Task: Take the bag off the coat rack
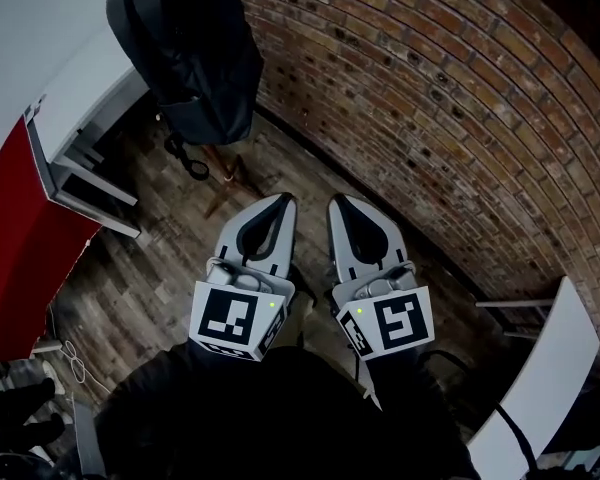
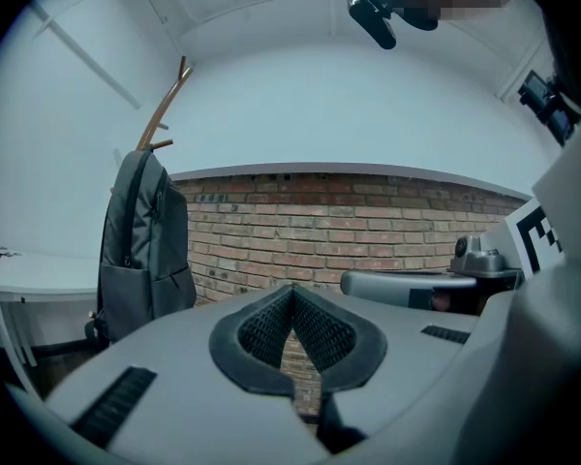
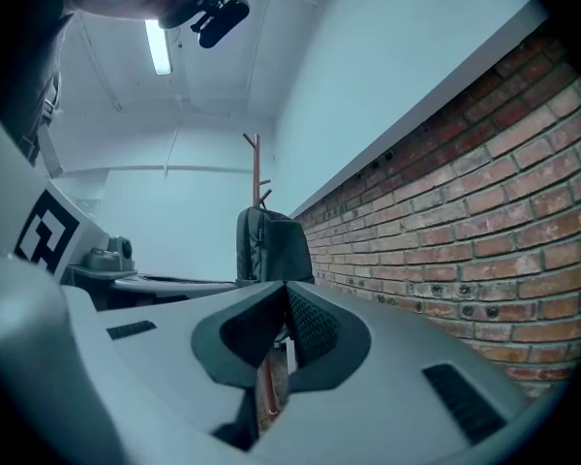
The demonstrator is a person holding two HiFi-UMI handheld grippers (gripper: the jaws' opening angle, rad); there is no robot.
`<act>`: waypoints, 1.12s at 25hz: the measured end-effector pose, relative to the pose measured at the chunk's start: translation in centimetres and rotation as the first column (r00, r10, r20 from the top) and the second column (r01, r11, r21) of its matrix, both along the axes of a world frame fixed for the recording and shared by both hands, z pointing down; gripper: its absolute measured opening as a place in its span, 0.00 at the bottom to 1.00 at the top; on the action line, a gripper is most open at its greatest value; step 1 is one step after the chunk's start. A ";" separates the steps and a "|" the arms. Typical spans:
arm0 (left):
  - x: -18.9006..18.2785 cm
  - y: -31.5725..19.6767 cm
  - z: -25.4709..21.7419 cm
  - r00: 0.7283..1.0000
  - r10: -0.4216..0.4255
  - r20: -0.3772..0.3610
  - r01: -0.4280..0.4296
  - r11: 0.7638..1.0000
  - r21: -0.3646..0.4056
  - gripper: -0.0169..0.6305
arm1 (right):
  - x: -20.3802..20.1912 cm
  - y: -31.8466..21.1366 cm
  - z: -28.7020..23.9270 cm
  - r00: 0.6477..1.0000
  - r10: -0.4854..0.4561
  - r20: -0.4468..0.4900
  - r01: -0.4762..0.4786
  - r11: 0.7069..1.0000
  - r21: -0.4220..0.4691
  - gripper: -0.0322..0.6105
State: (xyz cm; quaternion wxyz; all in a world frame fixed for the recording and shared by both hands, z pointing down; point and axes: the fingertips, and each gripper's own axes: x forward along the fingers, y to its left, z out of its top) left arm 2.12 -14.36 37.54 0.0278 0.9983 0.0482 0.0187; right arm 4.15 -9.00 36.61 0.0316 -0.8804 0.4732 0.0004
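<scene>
Not touching the bag (image 1: 185, 53) yet. Hangs tall, long side up and down, on the coat rack (image 2: 165, 105) by the brick wall (image 1: 430, 98). Well ahead of both, and a little to the left. Clenched tight on nothing at the left gripper (image 1: 284, 201), same at the right gripper (image 1: 340, 201) (side by side, left likely a bit nearer). Must open up first.

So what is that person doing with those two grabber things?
A person holds the left gripper and the right gripper out side by side, both shut and empty. They point roughly toward a dark bag hanging on a wooden coat rack beside the brick wall. Neither gripper touches the bag yet, so taking it off has not begun.
</scene>
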 end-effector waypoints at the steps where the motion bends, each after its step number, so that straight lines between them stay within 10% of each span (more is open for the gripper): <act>1: 1.1 -0.2 0.2 1.000 -0.002 0.001 0.002 1.000 -0.003 0.04 | 1.1 -0.4 0.2 1.000 -0.005 0.001 0.005 1.000 -0.003 0.06; 17: 16.7 -5.6 1.9 0.995 -0.081 0.051 0.085 0.993 -0.076 0.04 | 17.6 -7.4 1.6 0.993 -0.111 0.040 0.112 0.993 -0.033 0.06; 28: 20.8 -11.5 -0.9 0.974 -0.227 0.003 0.227 0.972 -0.068 0.04 | 22.7 -14.4 -1.9 0.962 -0.271 -0.025 0.270 0.963 -0.021 0.06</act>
